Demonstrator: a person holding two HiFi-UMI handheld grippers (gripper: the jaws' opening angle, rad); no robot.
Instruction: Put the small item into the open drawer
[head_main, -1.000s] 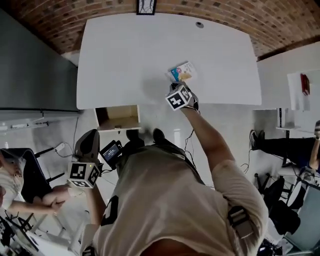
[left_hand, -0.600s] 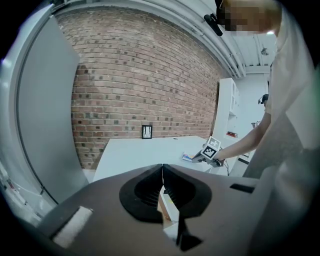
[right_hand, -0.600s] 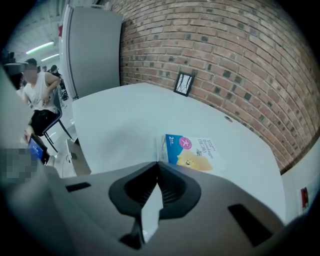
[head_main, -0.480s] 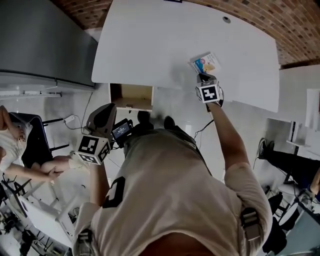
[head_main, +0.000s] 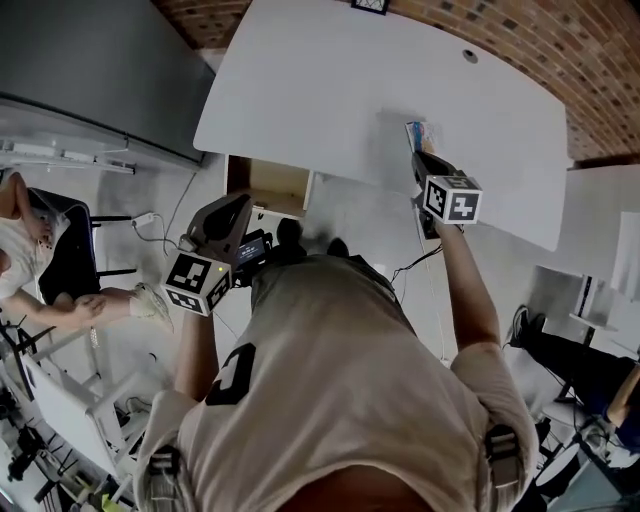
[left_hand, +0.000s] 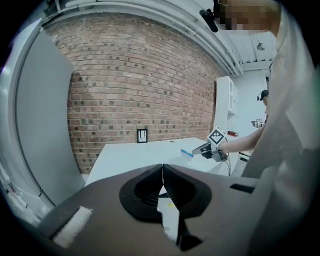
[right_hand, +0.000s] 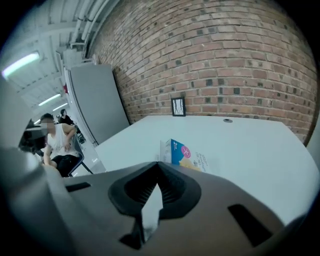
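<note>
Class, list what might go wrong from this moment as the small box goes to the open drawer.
1. The right gripper seems to pinch the small box only by its near edge, so it may swing or slip out.
2. The open drawer lies well to the left, below the table edge; a drop on the way could land on the floor.

Red brick wall (right_hand: 225, 60) beyond the right gripper (head_main: 421, 160), small framed picture (right_hand: 178, 106) on that wall, white table (right_hand: 250, 145) beneath the jaws, grey cabinet (right_hand: 97, 100) off to the gripper's left, fluorescent tube (right_hand: 20, 65) overhead, pale floor (head_main: 360, 220) below.
</note>
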